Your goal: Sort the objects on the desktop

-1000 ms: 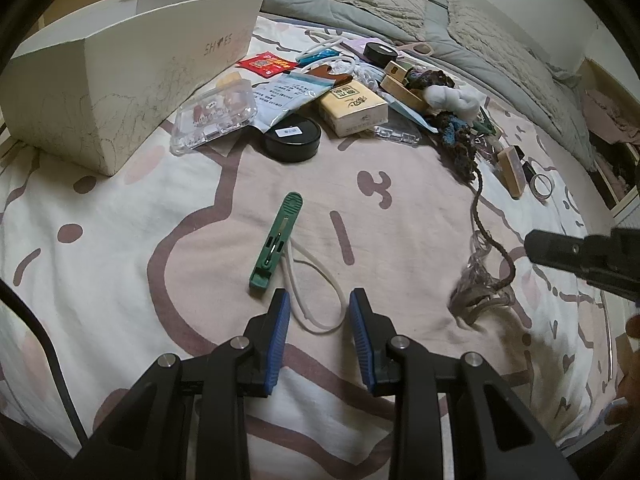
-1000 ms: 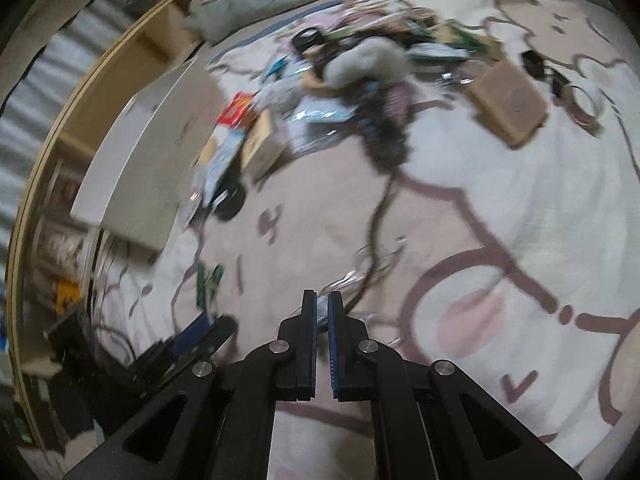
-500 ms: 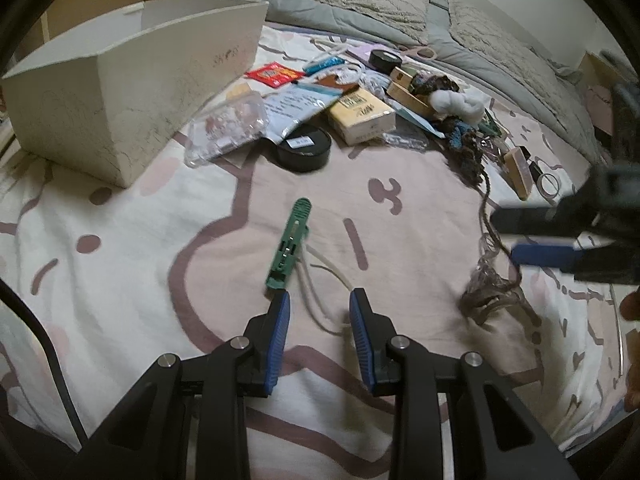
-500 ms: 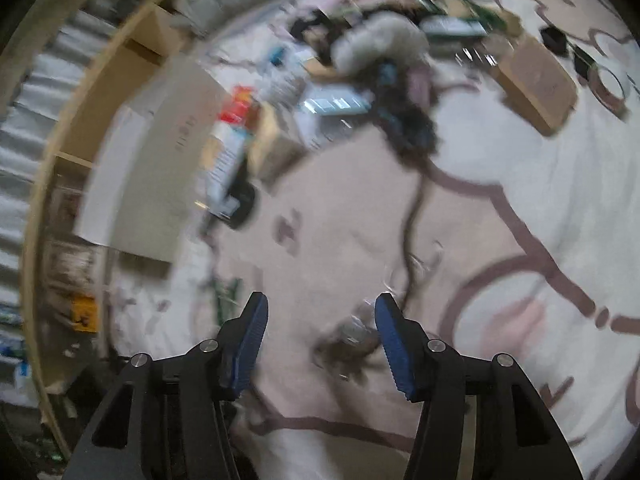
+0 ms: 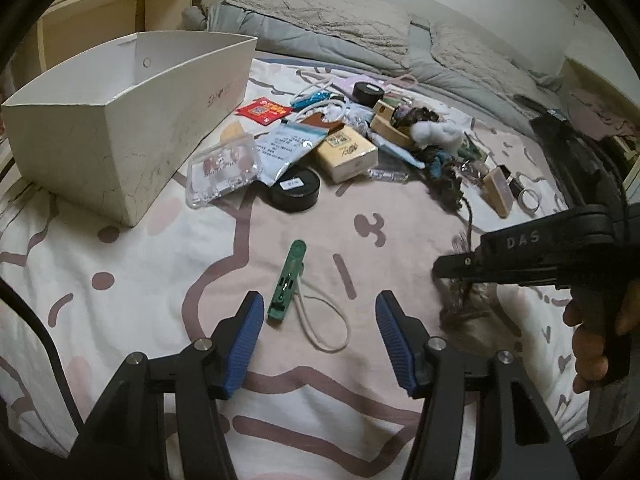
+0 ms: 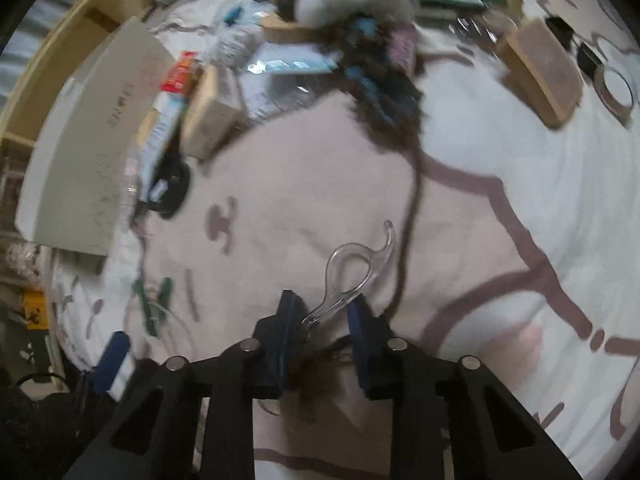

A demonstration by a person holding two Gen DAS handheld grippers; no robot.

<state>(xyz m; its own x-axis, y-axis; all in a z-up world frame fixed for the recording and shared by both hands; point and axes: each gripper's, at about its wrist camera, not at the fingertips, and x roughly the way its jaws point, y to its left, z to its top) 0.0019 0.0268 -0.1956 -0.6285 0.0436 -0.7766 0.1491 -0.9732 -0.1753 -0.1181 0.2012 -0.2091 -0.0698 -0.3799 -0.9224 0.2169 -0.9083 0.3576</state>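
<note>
Blue-padded left gripper hangs over the bedsheet, its jaws just widened and holding nothing, straddling a green clip and white cord loop, probably to gather them for the white box nearby. From the right wrist, the right gripper has just narrowed around a clear plastic hook tangled with dark cord; whether the pads already pinch it I cannot tell.

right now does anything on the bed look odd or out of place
Yes. A long brown braided cord trails out of the tangled pile across the sheet and runs in under the right gripper, whose jaws have just been closing around a clear plastic clip. Lifting could drag the cord along.
</note>
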